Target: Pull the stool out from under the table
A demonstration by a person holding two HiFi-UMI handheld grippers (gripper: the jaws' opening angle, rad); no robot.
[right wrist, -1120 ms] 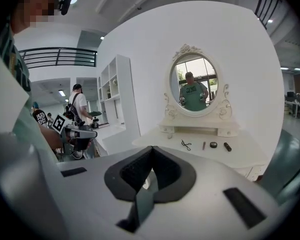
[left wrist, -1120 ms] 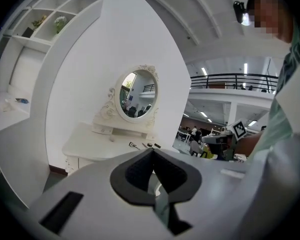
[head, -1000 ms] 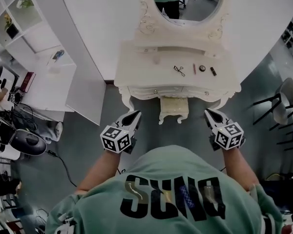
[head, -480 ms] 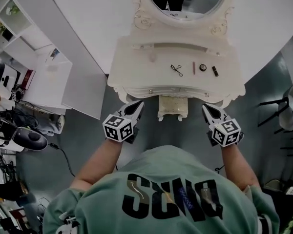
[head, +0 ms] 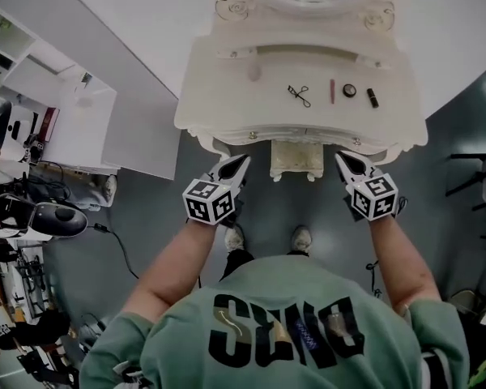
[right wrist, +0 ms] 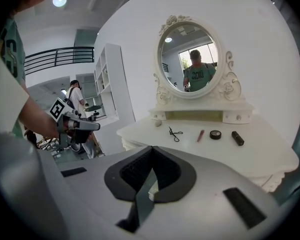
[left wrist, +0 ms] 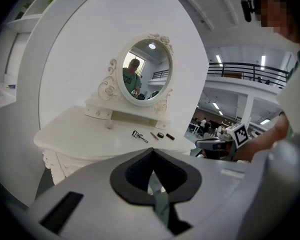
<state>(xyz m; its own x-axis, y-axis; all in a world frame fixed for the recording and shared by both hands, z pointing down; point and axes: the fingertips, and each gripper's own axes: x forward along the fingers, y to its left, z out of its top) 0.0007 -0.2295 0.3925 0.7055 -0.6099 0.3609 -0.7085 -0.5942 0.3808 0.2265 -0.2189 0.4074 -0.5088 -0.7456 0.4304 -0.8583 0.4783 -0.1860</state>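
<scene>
The left gripper (head: 240,164) and right gripper (head: 342,160) are closed tight and empty, one each side of the stool (head: 296,160) under the table (head: 227,87).

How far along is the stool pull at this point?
Done: nothing; the stool sits tucked under the table. In hand: left gripper and right gripper, both shut and empty, flank it in front of the table. Remaining: grasp the stool and draw it out.
</scene>
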